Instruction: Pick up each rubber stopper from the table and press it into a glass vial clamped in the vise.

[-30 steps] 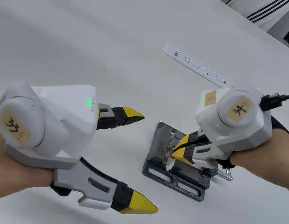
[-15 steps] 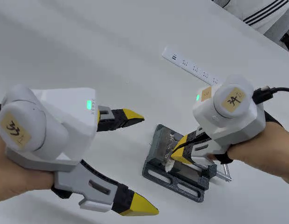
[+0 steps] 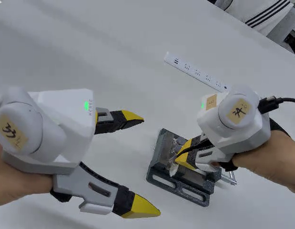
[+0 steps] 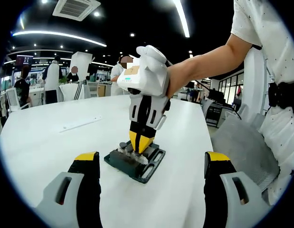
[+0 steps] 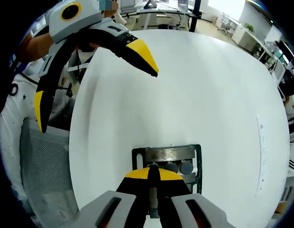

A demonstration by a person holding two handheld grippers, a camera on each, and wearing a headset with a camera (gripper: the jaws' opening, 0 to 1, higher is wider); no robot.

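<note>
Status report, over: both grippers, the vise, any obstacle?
Left gripper open, empty, beside the vise. Right gripper shut, tips down at the vise. Power strip lies well apart.

1. I see the vise (image 5: 166, 153) as a dark grey block with a slotted base. It sits flat right under the tips of my right gripper (image 5: 154, 173), whose jaws are pressed together. In the left gripper view, it lies ahead of my left gripper (image 3: 140, 163), between its wide-spread jaws.
2. Two grey round stoppers (image 5: 186, 167) sit side by side in the vise, tops up, just right of my right gripper's tips in the right gripper view. I cannot tell whether anything is pinched between those tips.
3. The vials (image 3: 177, 141) show as a clear glint in the vise, just past my right gripper's tips. I cannot count them.
</note>
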